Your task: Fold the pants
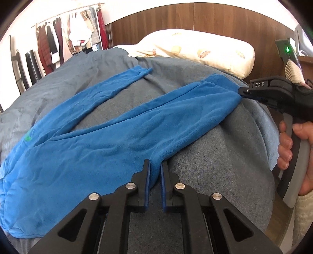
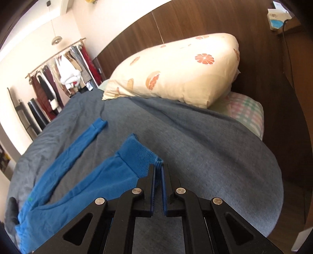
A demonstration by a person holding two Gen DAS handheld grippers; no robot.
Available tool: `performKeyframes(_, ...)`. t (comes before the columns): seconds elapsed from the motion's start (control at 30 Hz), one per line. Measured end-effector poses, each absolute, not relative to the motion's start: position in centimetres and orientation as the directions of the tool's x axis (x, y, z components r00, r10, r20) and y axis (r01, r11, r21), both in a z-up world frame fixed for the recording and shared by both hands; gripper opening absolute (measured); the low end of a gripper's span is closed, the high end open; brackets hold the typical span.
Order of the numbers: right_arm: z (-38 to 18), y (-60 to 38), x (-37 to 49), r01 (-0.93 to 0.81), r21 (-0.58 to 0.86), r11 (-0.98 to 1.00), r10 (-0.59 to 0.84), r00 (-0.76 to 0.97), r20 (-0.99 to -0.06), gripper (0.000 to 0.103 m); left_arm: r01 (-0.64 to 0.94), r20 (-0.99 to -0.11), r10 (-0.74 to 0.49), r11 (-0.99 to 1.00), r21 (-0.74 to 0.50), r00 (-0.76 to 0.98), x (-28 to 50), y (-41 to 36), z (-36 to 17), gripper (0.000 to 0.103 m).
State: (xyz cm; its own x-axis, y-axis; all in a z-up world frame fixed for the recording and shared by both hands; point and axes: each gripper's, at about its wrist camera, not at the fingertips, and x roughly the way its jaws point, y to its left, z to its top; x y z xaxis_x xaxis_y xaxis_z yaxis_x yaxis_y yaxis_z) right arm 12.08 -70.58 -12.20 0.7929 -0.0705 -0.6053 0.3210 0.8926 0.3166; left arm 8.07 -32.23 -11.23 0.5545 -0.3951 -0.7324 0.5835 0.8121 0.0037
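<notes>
Blue pants [image 1: 82, 148] lie spread on a grey blanket [image 1: 215, 175], legs apart in a V pointing toward the headboard. My left gripper [image 1: 155, 166] is shut on the near edge of the near leg, around mid-thigh. My right gripper [image 2: 158, 169] is shut on the ribbed cuff [image 2: 140, 156] of the same leg; it also shows in the left wrist view [image 1: 242, 91], pinching the cuff at the right. The far leg [image 2: 78, 144] lies flat and free.
A cream pillow with orange-slice print [image 2: 176, 72] lies at the head of the bed over a checked pillow [image 2: 244, 111]. A wooden headboard [image 1: 195, 17] stands behind. A clothes rack [image 1: 68, 31] stands at the far left. The bed edge drops off at the right.
</notes>
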Motion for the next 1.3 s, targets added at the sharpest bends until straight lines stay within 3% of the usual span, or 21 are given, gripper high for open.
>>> performKeyframes(0.1, -12.4, -70.7, 12.3, 0.329, 0.32, 0.888, -0.063, 0.778, -0.625, 0.012, 0.583, -0.722, -0.421, 0.812, -0.03, 0.549, 8.0, -31.7, -10.7, 0.024)
performKeyframes(0.13, -12.4, -70.7, 12.3, 0.335, 0.318, 0.887, -0.065, 0.772, -0.633, 0.023, 0.584, -0.713, -0.435, 0.811, -0.044, 0.551, 7.9, -31.4, -10.3, 0.029)
performKeyframes(0.2, -12.2, -70.5, 11.9, 0.35, 0.296, 0.889, -0.089, 0.766, -0.637, 0.042, 0.584, -0.697, -0.443, 0.811, -0.044, 0.563, 7.5, -31.1, -9.7, 0.03)
performKeyframes(0.23, -11.9, -70.2, 11.5, 0.35, 0.284, 0.893, -0.102, 0.771, -0.628, 0.043, 0.583, -0.69, -0.444, 0.812, -0.04, 0.571, 7.4, -31.0, -9.5, 0.03)
performKeyframes(0.47, -9.6, -67.2, 8.2, 0.295, 0.232, 0.927, -0.107, 0.801, -0.589, 0.043, 0.556, -0.633, -0.47, 0.828, -0.073, 0.616, 6.2, -28.3, -6.5, 0.035)
performKeyframes(0.67, -7.5, -63.7, 5.2, 0.2, 0.272, 0.941, -0.009, 0.82, -0.572, 0.043, 0.492, -0.598, -0.452, 0.864, -0.109, 0.662, 5.0, -23.5, -4.5, 0.036)
performKeyframes(1.3, -6.2, -48.5, 1.0, -0.116, 0.342, 0.933, 0.299, 0.779, -0.551, 0.043, 0.102, -0.633, -0.186, 0.981, -0.167, 0.752, 1.9, -2.8, -5.1, 0.036)
